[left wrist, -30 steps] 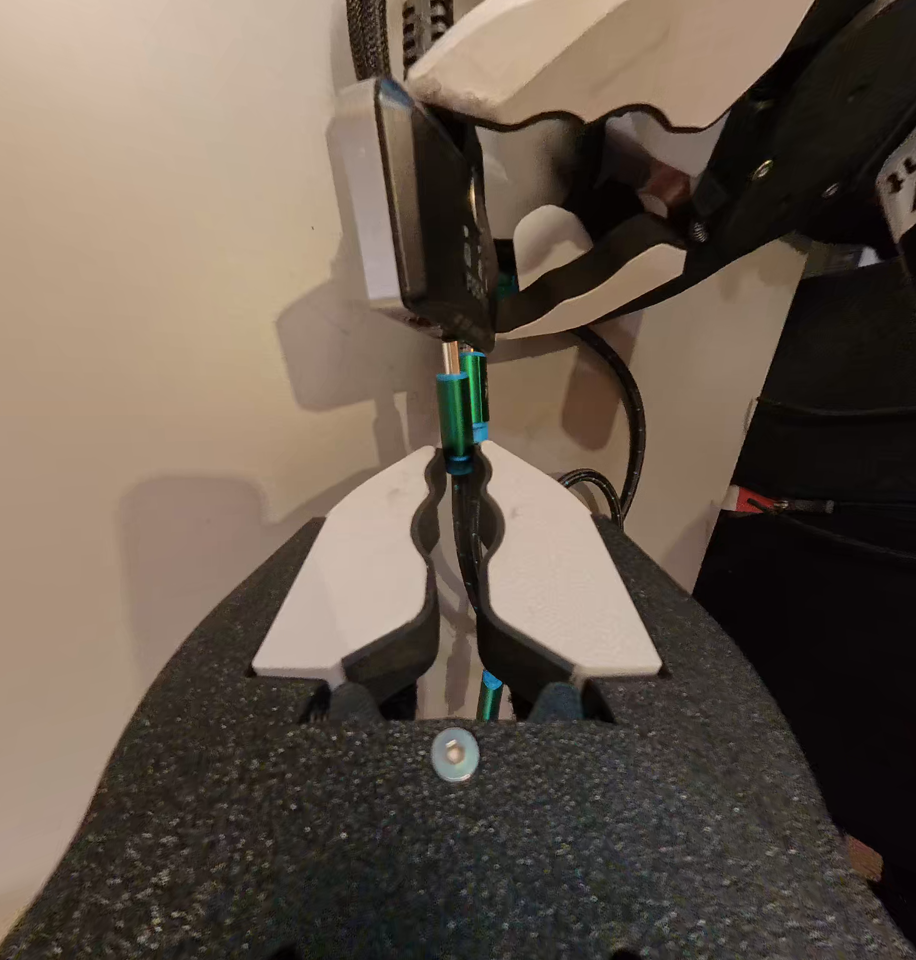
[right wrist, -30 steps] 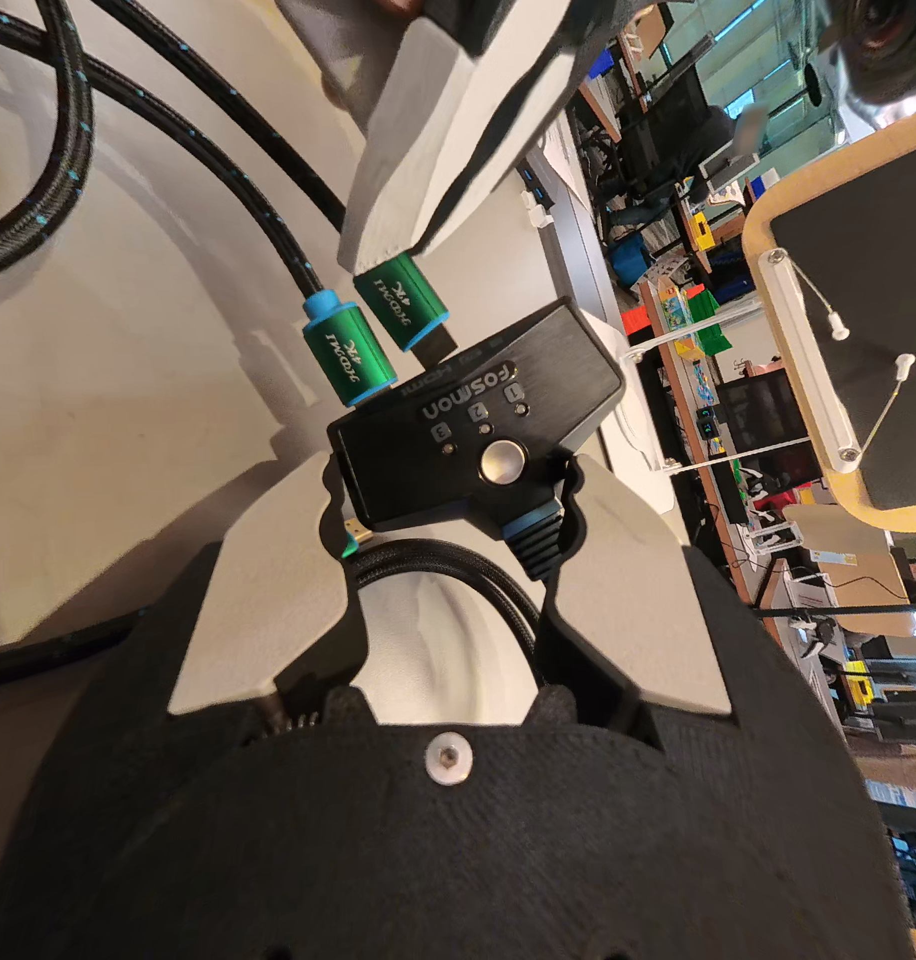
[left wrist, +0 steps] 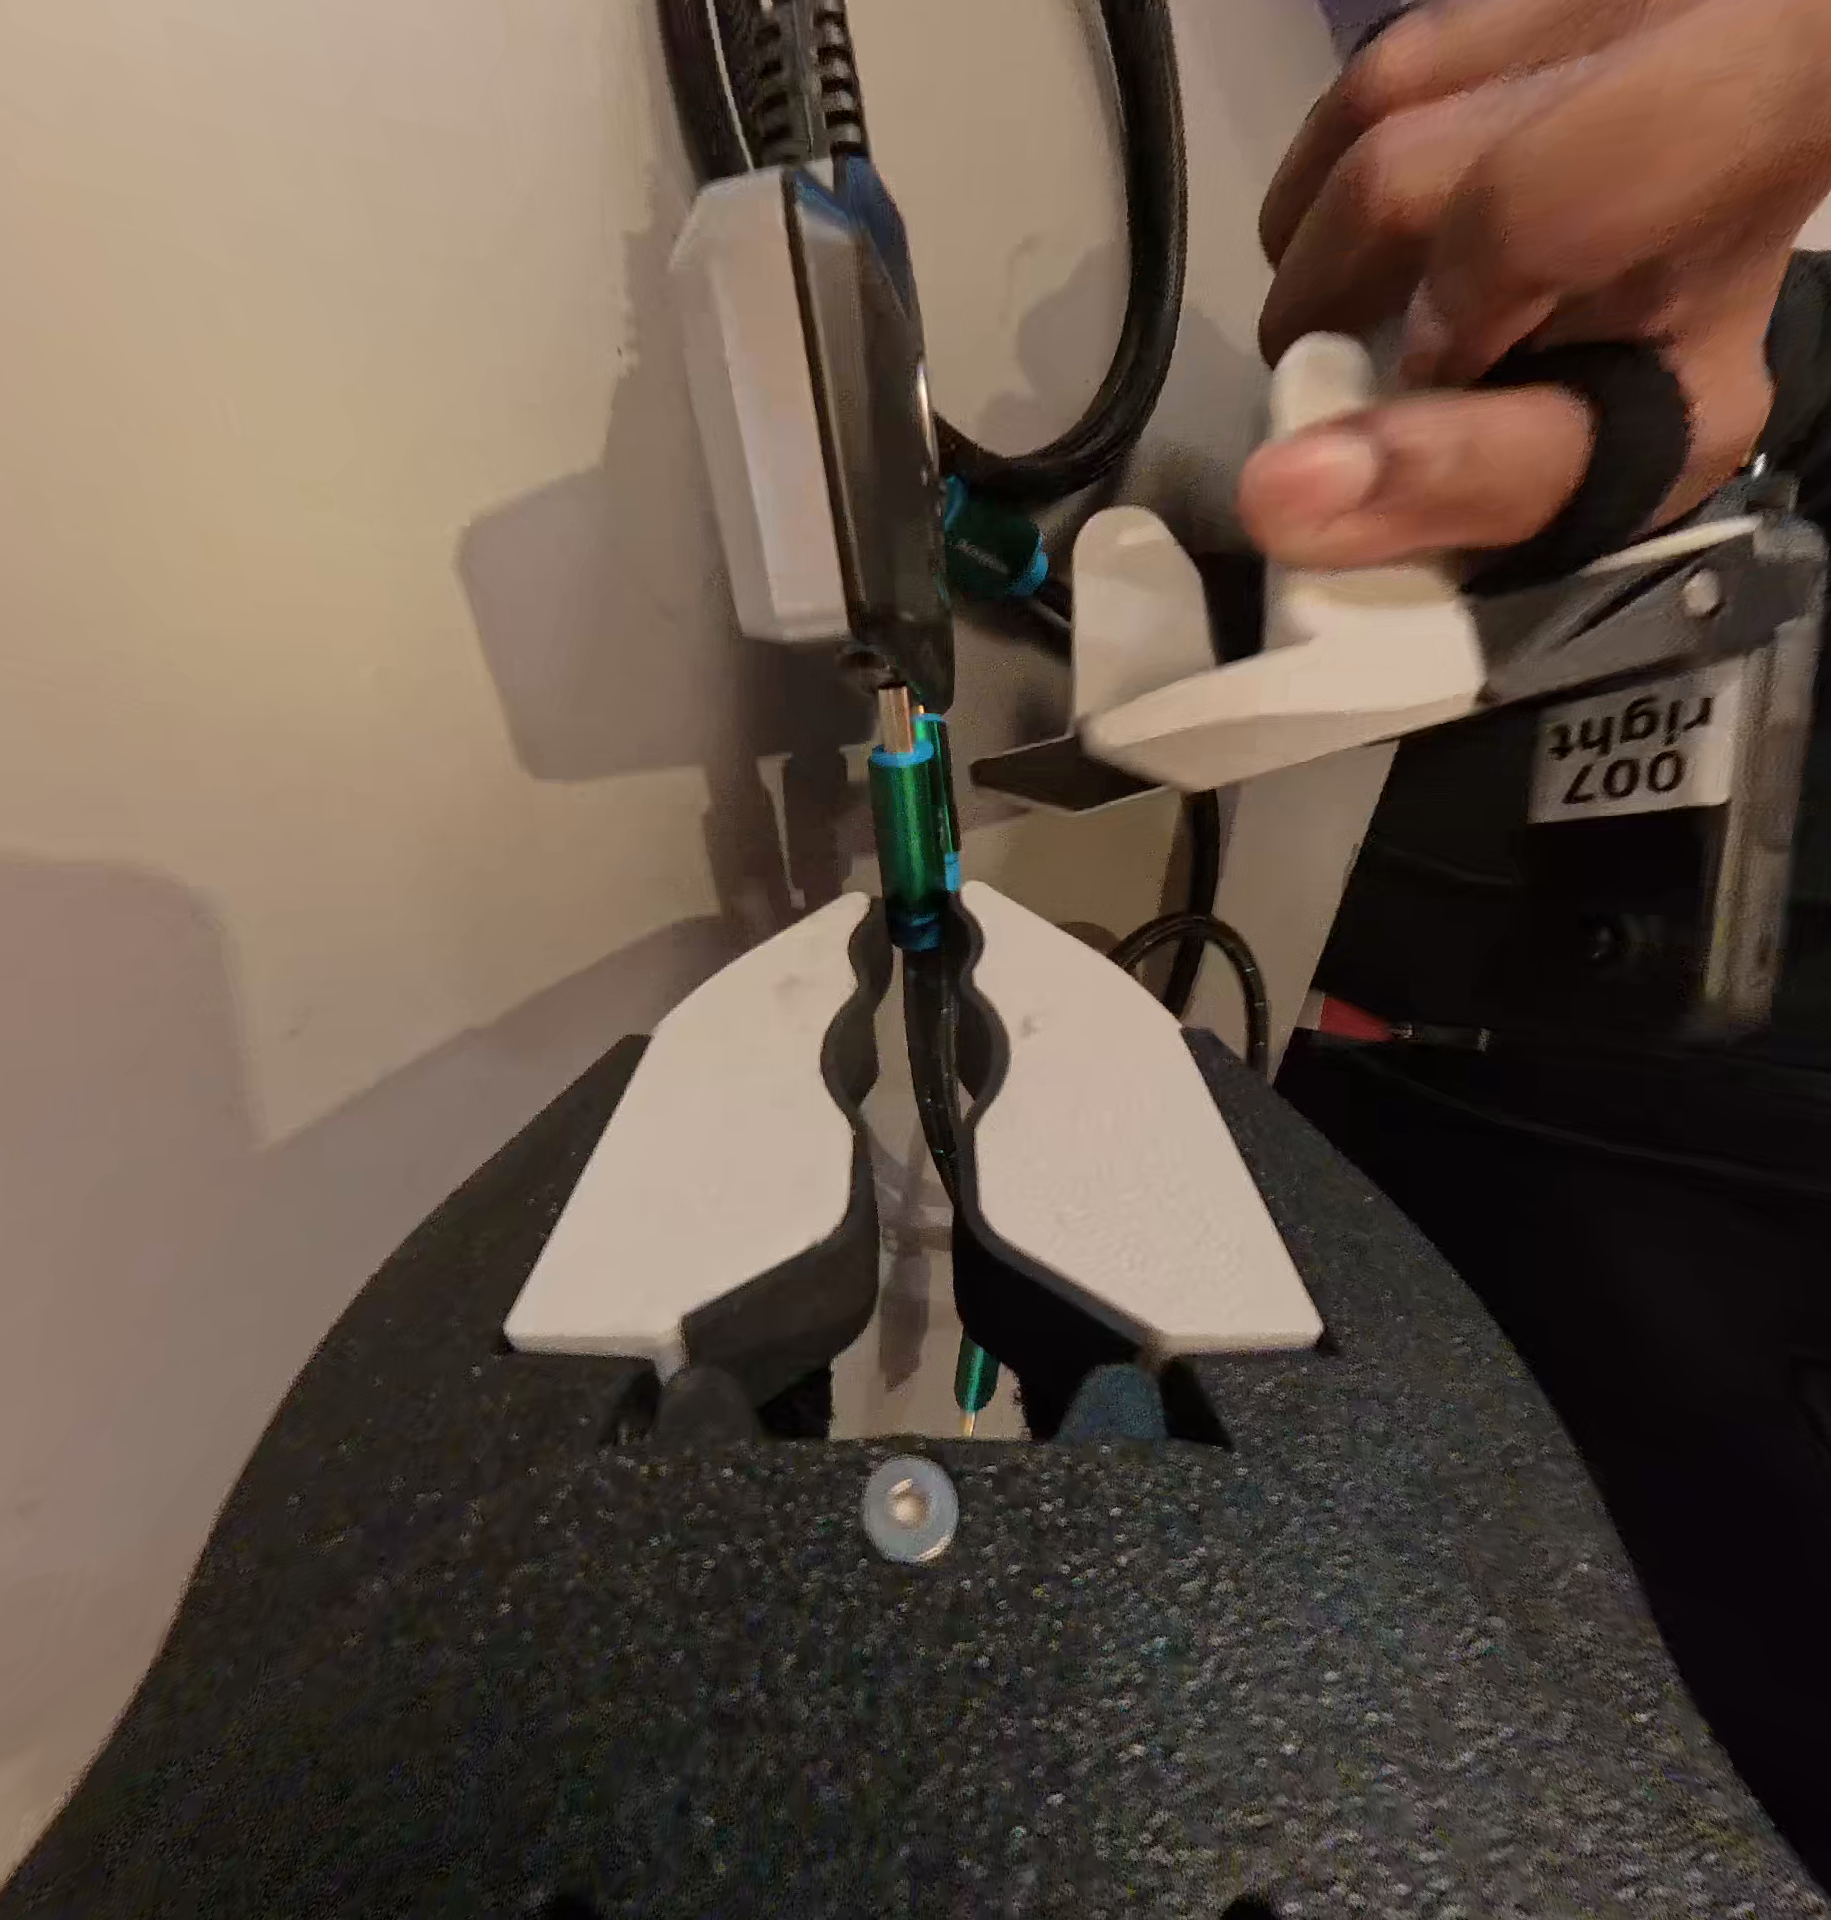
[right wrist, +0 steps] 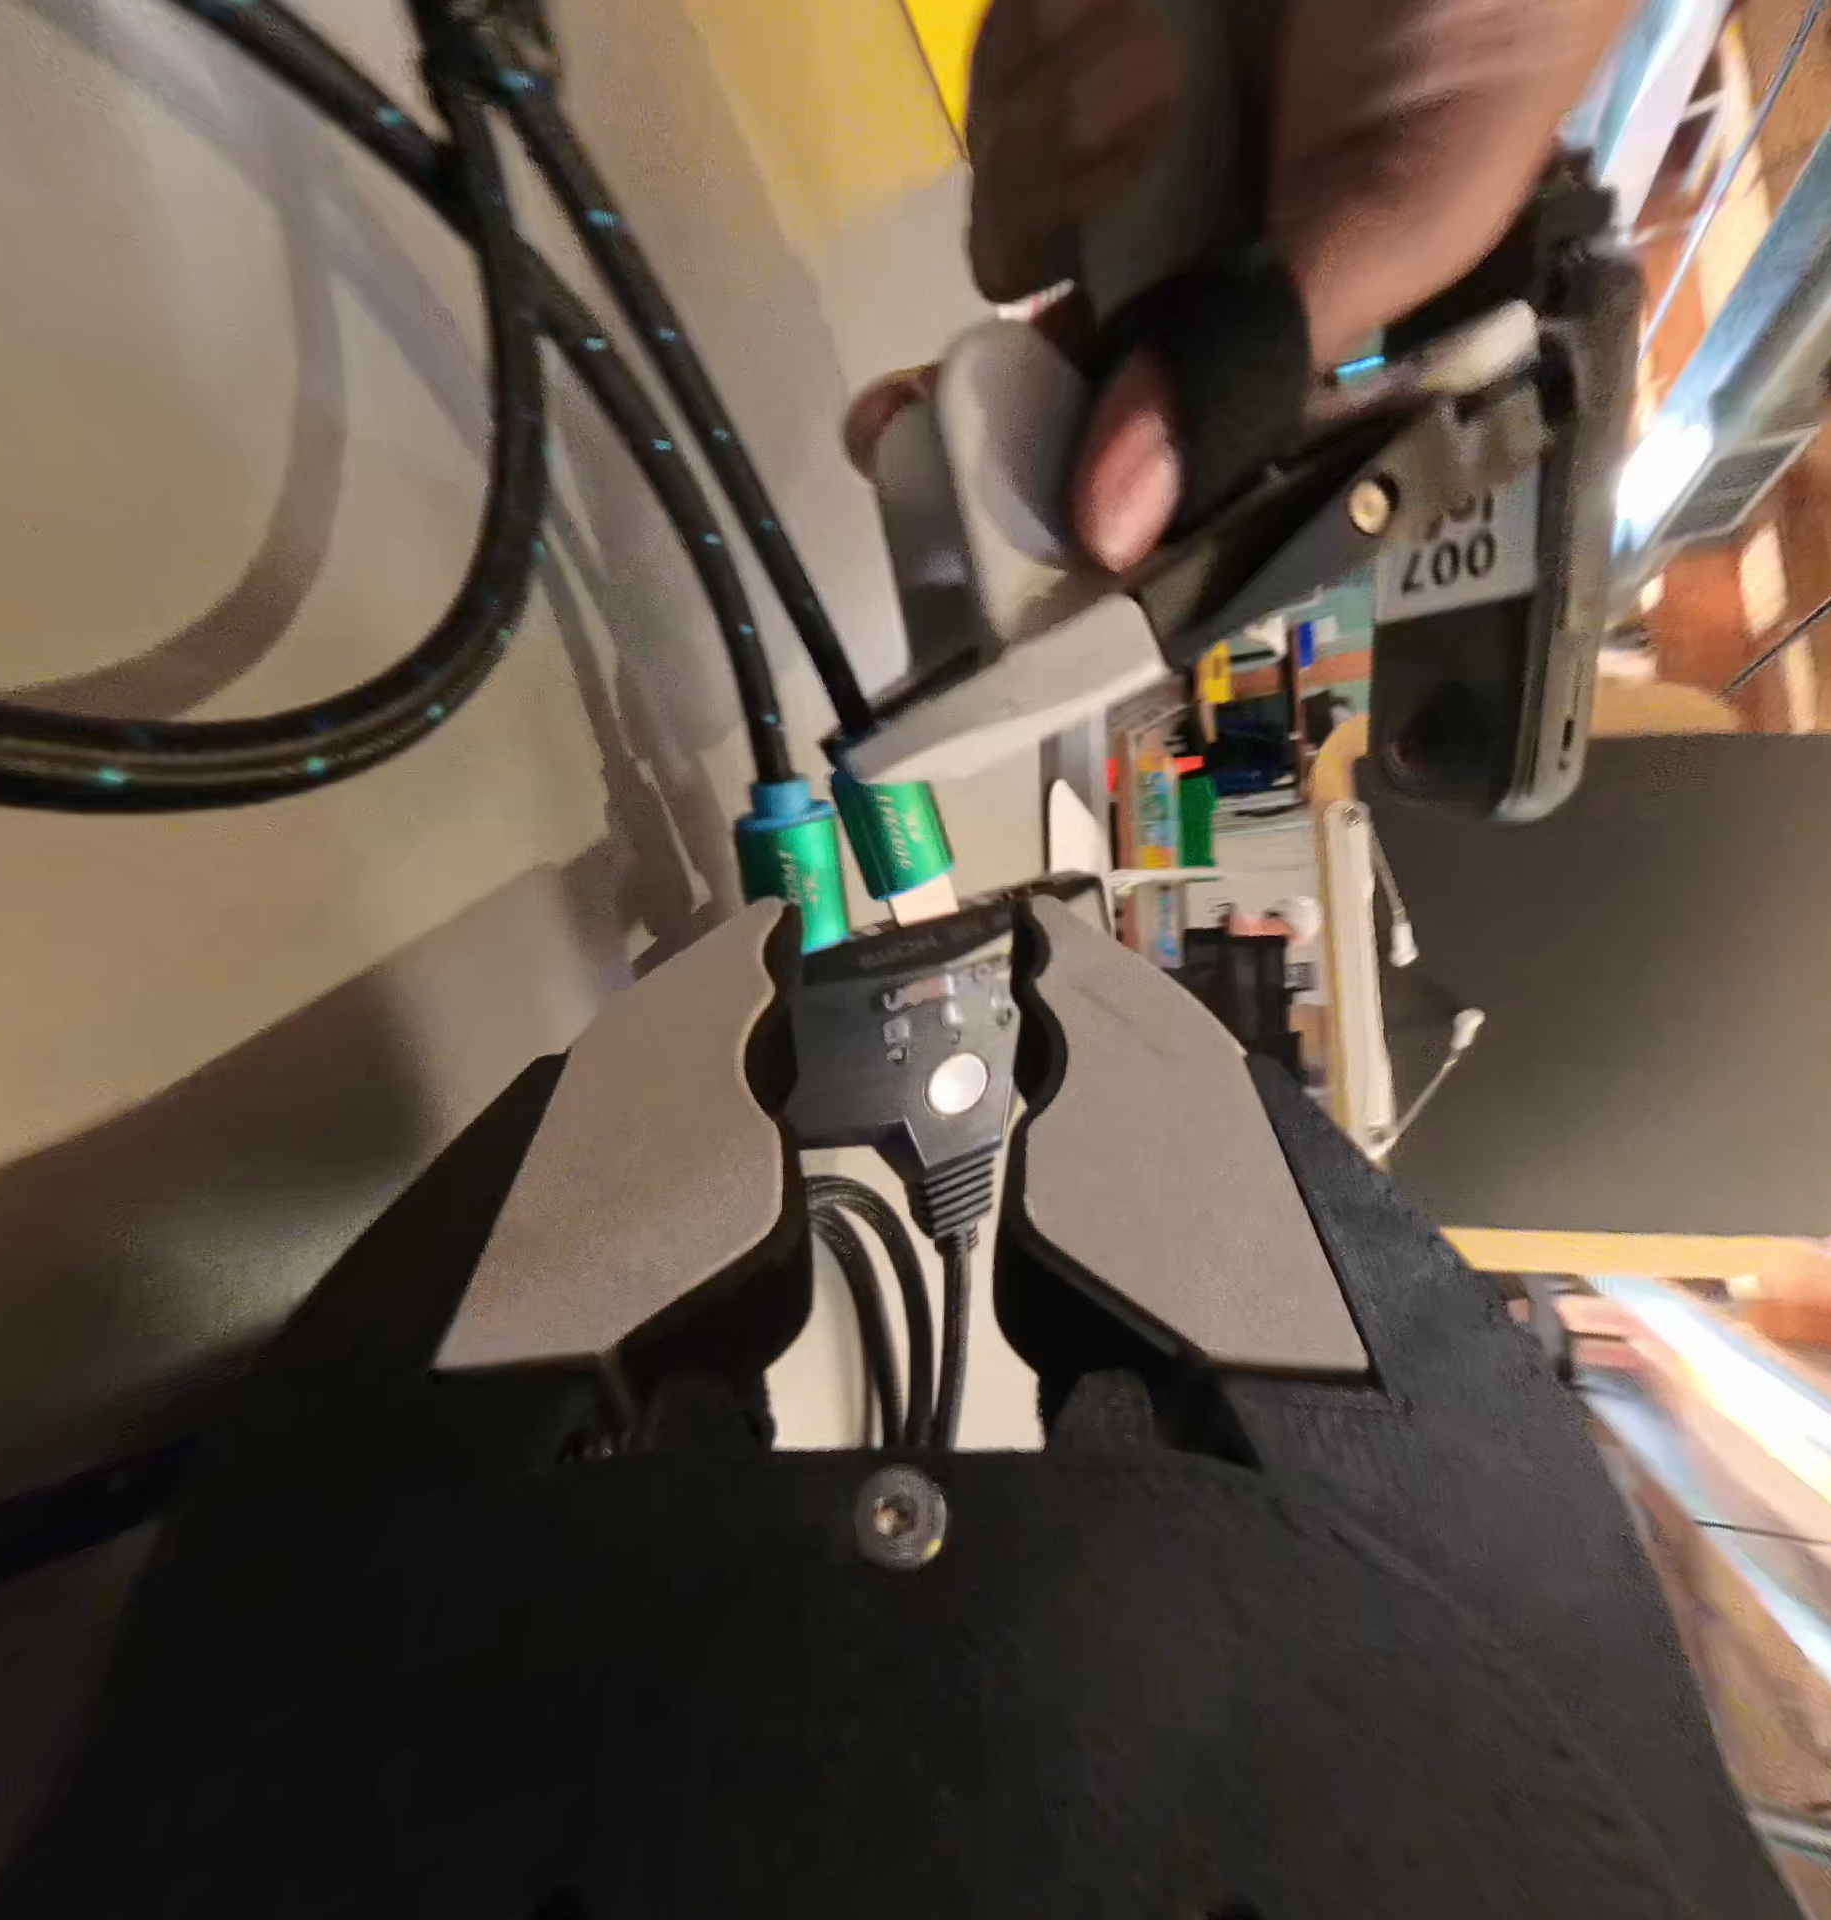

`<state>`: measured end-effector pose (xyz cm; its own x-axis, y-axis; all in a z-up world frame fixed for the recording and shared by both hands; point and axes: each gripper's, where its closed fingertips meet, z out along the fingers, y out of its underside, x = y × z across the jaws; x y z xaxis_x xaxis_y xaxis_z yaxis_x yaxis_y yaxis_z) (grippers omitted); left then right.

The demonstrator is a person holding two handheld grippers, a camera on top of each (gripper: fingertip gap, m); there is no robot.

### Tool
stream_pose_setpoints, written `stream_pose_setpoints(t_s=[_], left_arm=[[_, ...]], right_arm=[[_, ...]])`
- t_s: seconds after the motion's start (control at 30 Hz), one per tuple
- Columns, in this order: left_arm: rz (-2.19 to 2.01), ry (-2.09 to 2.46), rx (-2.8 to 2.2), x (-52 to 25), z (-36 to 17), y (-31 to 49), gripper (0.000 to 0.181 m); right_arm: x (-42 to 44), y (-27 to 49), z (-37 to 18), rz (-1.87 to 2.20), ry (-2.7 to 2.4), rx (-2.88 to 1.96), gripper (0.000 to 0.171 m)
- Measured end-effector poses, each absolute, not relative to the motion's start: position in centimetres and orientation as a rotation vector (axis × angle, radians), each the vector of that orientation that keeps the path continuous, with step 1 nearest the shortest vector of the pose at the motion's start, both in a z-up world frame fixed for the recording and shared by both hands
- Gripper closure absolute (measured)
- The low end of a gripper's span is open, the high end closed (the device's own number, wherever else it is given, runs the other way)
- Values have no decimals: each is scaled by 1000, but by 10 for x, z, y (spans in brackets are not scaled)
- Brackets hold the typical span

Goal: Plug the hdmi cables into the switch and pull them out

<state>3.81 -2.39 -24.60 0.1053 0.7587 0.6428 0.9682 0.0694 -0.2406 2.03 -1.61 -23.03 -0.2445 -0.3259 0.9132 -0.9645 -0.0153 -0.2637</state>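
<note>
Between the fingers of the left gripper (left wrist: 916, 925) a green HDMI plug (left wrist: 906, 831) is clamped by its blue collar, its black cable trailing back down the gap between the two white fingers. Its gold metal tip (left wrist: 895, 722) is seen just below the lower edge of the switch (left wrist: 875, 499), which stands on edge in this view; whether the tip has entered a port cannot be told from here. Beside it a second green plug (left wrist: 937, 790) is partly hidden and sits against the switch. From the right wrist view the picture is clearer: the black switch (right wrist: 895, 1049) is gripped across its sides by the right gripper (right wrist: 906, 935), the jaws closed tight on the casing, a round silver button (right wrist: 955, 1093) facing the camera. One green plug (right wrist: 791, 862) is seated at the left port, while the other plug (right wrist: 895, 836), held at a tilt, is shown with its metal tip still exposed at the port edge, so it is not fully home. Braided black cables (right wrist: 516, 416) are looped up and away over the pale tabletop (right wrist: 163, 468). A person's hand (left wrist: 1555, 270) is wrapped round the right gripper's handle in the left view, blurred. Cluttered shelves (right wrist: 1171, 821) are glimpsed beyond.
</note>
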Motion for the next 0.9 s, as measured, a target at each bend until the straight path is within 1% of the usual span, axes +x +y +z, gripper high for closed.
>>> stream_pose_setpoints(t_s=[0.07, 0.17, 0.2, 0.27, 0.3, 0.37, 0.43, 0.53, 0.9], left_arm=[[-434, -1684, -1717, 38, -250, -21, 171], [-446, -1681, -1720, 37, -255, -23, 171], [-454, -1677, -1719, 36, -256, -22, 171], [-465, -1673, -1727, 35, -257, -23, 171], [-470, -1669, -1730, 35, -257, -22, 171], [-478, -1664, -1740, 34, -257, -21, 171], [-487, -1659, -1749, 34, -257, -20, 171], [-495, -1657, -1764, 33, -258, -18, 171], [-557, -1635, -1760, 41, -259, -8, 171]], right_arm=[[9, -15, -231, 1297, -1763, 1344, 121], [-14, -14, -243, 1253, -2066, 1328, 89], [-21, -14, -248, 1228, -2160, 1320, 82], [-32, -16, -256, 1178, -2284, 1317, 69], [-37, -18, -259, 1149, -2319, 1327, 67], [-40, -21, -266, 1092, -2425, 1355, 65], [-34, -21, -273, 1058, -2544, 1402, 74], [-27, -23, -280, 973, -2693, 1445, 82], [-24, -18, -274, 824, -2453, 1603, 84]])
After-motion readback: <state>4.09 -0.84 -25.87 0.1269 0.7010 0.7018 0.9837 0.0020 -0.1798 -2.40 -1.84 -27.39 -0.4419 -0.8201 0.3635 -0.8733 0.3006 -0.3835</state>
